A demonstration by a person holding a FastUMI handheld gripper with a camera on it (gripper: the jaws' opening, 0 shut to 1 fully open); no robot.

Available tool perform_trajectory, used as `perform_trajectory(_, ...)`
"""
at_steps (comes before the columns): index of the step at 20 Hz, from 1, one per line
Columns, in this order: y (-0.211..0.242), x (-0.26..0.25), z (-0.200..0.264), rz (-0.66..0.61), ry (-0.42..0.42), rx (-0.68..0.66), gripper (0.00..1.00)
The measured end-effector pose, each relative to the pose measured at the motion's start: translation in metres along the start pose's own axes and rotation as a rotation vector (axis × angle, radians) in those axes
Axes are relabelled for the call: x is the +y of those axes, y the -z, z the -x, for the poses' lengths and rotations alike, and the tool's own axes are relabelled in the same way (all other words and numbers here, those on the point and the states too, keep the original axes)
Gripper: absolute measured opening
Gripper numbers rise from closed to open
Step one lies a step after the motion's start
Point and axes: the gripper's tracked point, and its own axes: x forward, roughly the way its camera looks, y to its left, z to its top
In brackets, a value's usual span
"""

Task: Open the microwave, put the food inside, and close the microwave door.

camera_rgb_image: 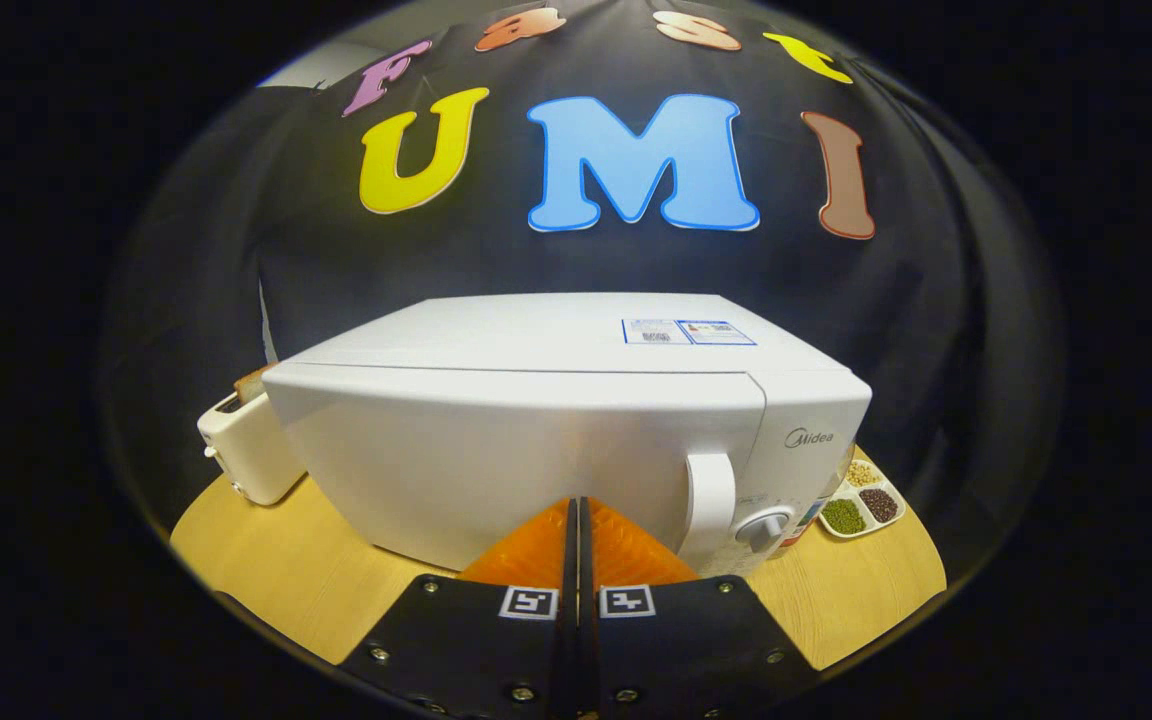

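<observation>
Microwave [536,440] sits shut on the wooden counter [266,570], white, door flush with the body, and we see it straight ahead of our tool [581,520]. Our tool is pressed together, the two fingers [536,550] meeting with barely a slit between them and nothing held; the tips point at the lower part of the door front, close to it, but we cannot tell whether they touch it. Just to the right of the tips stands the door's upright white handle [711,505], and right beside that, on the control panel, a round knob [764,527]. A printed label [688,332] lies on the microwave's top, toward its right rear. Behind the microwave's left corner we see a cream toaster [241,450] on the counter, with a slice of bread [254,383] sticking up out of its slot. On the far right, past the control panel, a small divided tray [866,505] rests on the counter, its compartments holding green, dark and pale grains. We see no food item near the fingers.
</observation>
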Motion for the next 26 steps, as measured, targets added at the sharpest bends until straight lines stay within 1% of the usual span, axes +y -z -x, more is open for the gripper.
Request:
perform_trajectory(3,-0.011,0.003,0.035,-0.007,-0.004,-0.047,0.01)
perform_trajectory(10,-0.043,-0.018,0.127,-0.019,0.044,-0.173,0.01)
perform_trajectory(12,-0.050,-0.019,0.154,-0.015,0.037,-0.201,0.01)
perform_trajectory(14,-0.059,-0.027,0.179,-0.008,0.053,-0.240,0.07)
perform_trajectory(15,-0.062,-0.028,0.193,-0.012,0.053,-0.261,0.28)
perform_trajectory(17,-0.065,-0.035,0.215,-0.029,0.071,-0.299,0.58)
perform_trajectory(18,-0.066,-0.034,0.225,-0.034,0.069,-0.315,0.63)
perform_trajectory(21,-0.062,-0.047,0.245,-0.032,0.105,-0.349,0.98)
perform_trajectory(26,-0.057,-0.056,0.258,0.003,0.141,-0.363,0.98)
